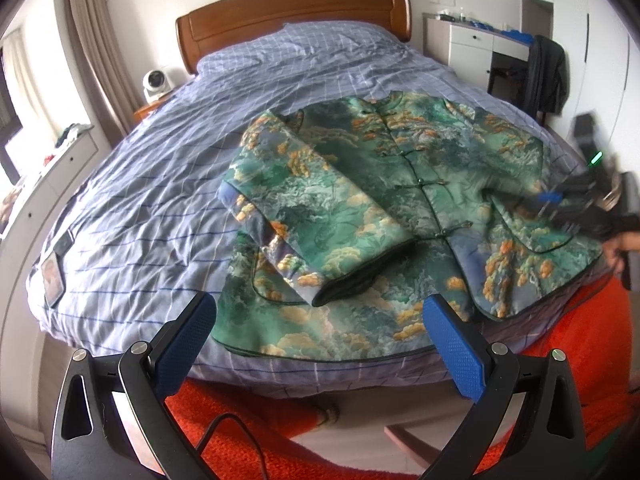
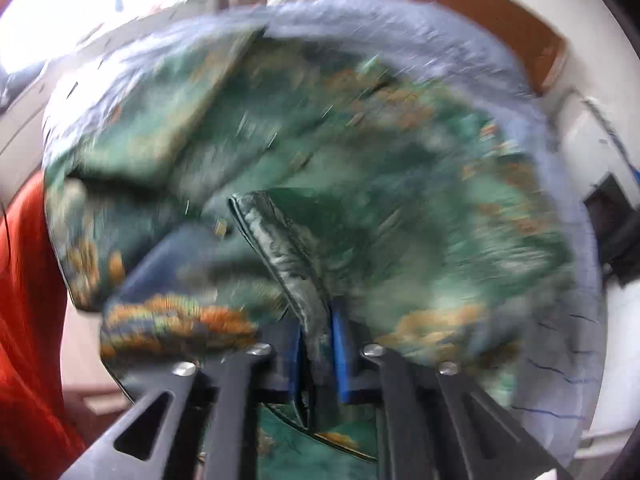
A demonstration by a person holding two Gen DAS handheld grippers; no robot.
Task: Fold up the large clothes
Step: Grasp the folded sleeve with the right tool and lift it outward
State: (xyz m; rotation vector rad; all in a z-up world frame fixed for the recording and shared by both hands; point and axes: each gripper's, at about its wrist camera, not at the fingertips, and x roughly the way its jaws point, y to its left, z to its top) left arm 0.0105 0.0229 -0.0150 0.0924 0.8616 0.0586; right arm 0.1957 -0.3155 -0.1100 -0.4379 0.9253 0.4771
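A green patterned jacket [image 1: 400, 184] with orange clouds lies front-up on the bed [image 1: 160, 168]. Its left sleeve [image 1: 320, 220] is folded across the body. My left gripper [image 1: 320, 316] is open and empty, hovering over the jacket's lower hem near the bed's front edge. My right gripper [image 2: 318, 336] is shut on the jacket's dark-trimmed edge [image 2: 280, 248]; its view is blurred by motion. In the left wrist view the right gripper [image 1: 568, 204] appears blurred at the jacket's right sleeve.
The bed has a blue checked cover and a wooden headboard [image 1: 296, 12]. A white fan [image 1: 156, 84] stands on a nightstand at the left. A white desk [image 1: 476, 48] and a dark garment on a chair [image 1: 544, 76] stand at the right. An orange rug [image 1: 592, 360] lies below.
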